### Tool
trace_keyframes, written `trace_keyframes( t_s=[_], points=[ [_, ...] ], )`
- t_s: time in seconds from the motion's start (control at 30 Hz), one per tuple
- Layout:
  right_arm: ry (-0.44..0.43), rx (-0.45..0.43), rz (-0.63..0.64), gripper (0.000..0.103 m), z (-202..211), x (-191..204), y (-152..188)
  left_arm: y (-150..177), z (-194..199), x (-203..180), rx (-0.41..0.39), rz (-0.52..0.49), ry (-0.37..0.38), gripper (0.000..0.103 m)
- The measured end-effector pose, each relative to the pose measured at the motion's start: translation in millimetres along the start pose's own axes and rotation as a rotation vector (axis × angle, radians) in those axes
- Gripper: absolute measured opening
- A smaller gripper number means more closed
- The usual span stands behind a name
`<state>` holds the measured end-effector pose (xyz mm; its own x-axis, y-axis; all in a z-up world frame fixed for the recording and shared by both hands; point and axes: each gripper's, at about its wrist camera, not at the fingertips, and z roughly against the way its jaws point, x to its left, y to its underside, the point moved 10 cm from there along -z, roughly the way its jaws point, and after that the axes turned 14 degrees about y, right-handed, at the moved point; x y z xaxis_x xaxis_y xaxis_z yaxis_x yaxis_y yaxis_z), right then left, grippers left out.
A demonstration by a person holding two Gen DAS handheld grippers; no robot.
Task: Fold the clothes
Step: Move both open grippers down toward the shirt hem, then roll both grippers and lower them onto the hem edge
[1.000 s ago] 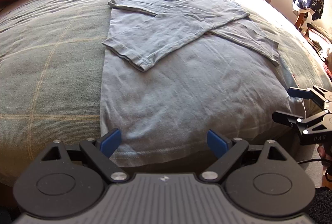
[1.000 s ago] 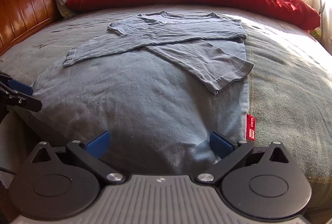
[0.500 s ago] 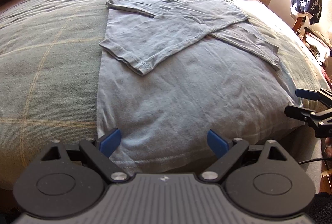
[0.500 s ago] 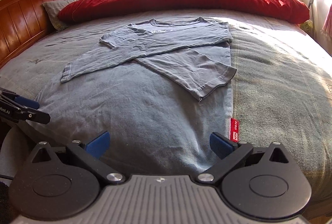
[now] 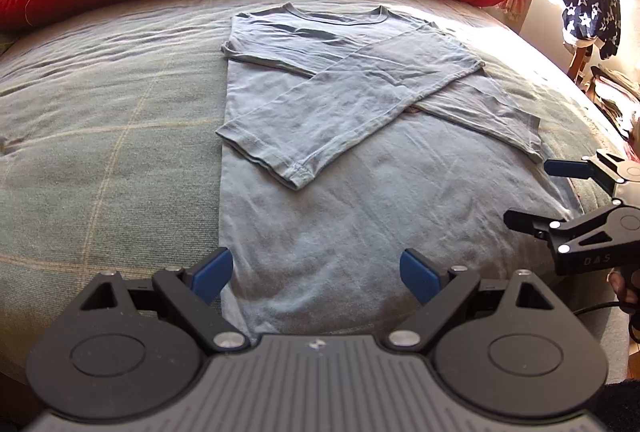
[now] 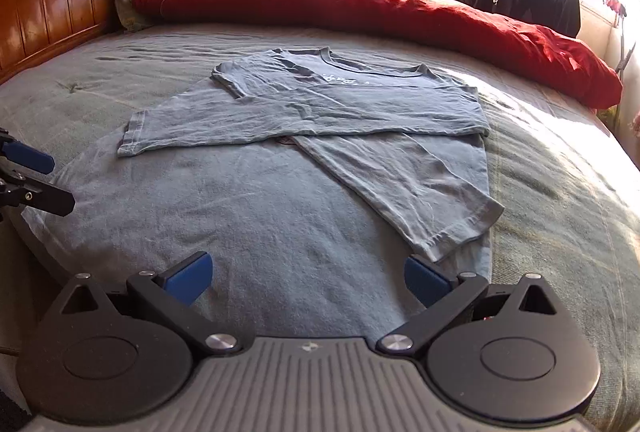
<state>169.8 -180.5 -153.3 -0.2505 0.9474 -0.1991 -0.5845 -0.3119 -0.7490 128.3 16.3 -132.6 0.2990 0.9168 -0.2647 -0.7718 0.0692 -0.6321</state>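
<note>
Grey shirt [image 5: 320, 216] lay flat mid-bed [image 5: 100, 160], sleeves crossed. Left gripper [image 5: 316, 274] and right gripper [image 6: 308, 278] gaped wide, empty, over its near hem.

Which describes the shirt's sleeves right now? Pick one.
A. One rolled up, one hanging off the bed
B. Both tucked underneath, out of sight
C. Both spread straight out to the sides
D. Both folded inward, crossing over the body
D: on the blue long-sleeved shirt, the two sleeves lie folded across the body and cross each other near the middle.
</note>
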Motion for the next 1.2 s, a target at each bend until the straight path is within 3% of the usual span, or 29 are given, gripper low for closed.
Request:
trace_keyframes(
  t_s=[0.23, 0.4, 0.63, 0.83, 1.0, 1.1, 1.2],
  points=[
    [-0.032, 0.005, 0.013, 0.103, -5.8, 23.0, 17.5, 3.3, 5.1, 2.4, -0.025, 0.004, 0.027, 0.091],
    [-0.048, 0.027, 0.01, 0.103, 1.4, 14.3, 20.4, -1.0, -2.0, -10.3, -0.008, -0.128, 0.038, 0.09],
    [-0.065, -0.006, 0.081, 0.103, 14.4, -4.0, 3.1, -10.0, -8.2, -52.7, 0.002, -0.499, 0.07, 0.09],
    [0.022, -0.041, 0.244, 0.103, 24.7, -39.9, -16.5, -4.2, -13.7, -66.5, 0.044, -0.747, 0.011, 0.09],
    [0.007, -0.047, 0.333, 0.103, 28.6, -37.2, -12.8, 19.7, -25.3, -85.8, 0.086, -0.903, 0.071, 0.09],
    [-0.075, -0.011, 0.314, 0.103, 27.0, -21.1, -4.4, 33.5, -31.6, -100.2, 0.092, -0.959, 0.126, 0.09],
    [-0.099, 0.002, 0.338, 0.103, 25.4, -6.3, 4.1, 43.3, -42.6, -106.1, 0.1, -1.01, 0.101, 0.09]
  ],
)
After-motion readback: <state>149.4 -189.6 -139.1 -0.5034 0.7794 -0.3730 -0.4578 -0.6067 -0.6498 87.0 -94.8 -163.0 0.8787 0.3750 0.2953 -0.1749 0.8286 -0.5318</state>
